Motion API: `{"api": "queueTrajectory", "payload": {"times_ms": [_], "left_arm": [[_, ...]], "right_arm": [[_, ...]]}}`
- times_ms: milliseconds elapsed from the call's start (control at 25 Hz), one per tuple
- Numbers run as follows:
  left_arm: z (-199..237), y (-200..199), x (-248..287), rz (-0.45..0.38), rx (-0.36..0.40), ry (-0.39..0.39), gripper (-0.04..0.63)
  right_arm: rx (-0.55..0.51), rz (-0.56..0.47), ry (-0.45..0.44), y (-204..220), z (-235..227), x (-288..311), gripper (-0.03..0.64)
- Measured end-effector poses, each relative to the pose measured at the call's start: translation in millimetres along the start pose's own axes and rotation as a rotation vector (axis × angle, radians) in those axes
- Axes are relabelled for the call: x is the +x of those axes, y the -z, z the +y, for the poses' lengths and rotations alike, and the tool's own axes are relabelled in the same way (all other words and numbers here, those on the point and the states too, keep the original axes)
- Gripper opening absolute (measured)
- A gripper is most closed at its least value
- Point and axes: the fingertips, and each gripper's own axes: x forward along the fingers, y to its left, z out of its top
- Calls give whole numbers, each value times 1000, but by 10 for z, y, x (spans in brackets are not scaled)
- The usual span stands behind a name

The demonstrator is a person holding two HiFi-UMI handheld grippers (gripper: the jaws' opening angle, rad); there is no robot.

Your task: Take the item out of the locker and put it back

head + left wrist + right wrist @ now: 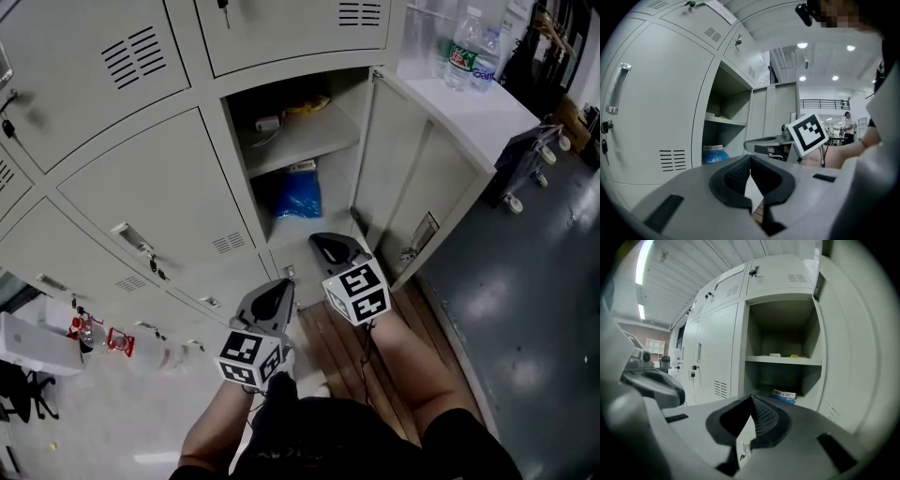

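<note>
The left tool (pixel 750 159) and the right tool (pixel 751 398) hang before the open locker (pixel 239 178), each pinched shut on nothing. The blue bag (pixel 298 195) lies under the shelf (pixel 314 141). Only the head view catches the bottles (pixel 461 52) on the white table (pixel 469 108).

Little can be read for certain. On the white counter (pixel 473 105) right of the open locker (pixel 302 141), one bottle (pixel 486 56) wears a blue label whose white letters seem to begin "Can", though they are blurred. Inside the locker, the blue bag (pixel 298 197) carries a white printed strip, too small to read.
</note>
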Motion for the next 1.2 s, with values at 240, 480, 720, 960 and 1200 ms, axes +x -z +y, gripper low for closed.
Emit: {"api": "queueTrajectory", "payload": {"times_ms": [240,480,720,960,1200], "left_arm": [[-150,-14,-236,-12,-10,-4,6],[-238,75,-428,-12,-15,28,6],[-246,148,-758,-8,-20,67,6],[-148,256,-1163,-4,-27,92,6],[-110,350,-1452,-4,-23,121,6]], "right_arm": [[23,5,8,58,242,-392,0],[64,13,31,156,506,-618,0],[109,27,57,210,896,-775,0],[128,31,93,208,1328,-862,0],[158,31,138,237,1627,-1022,0]]}}
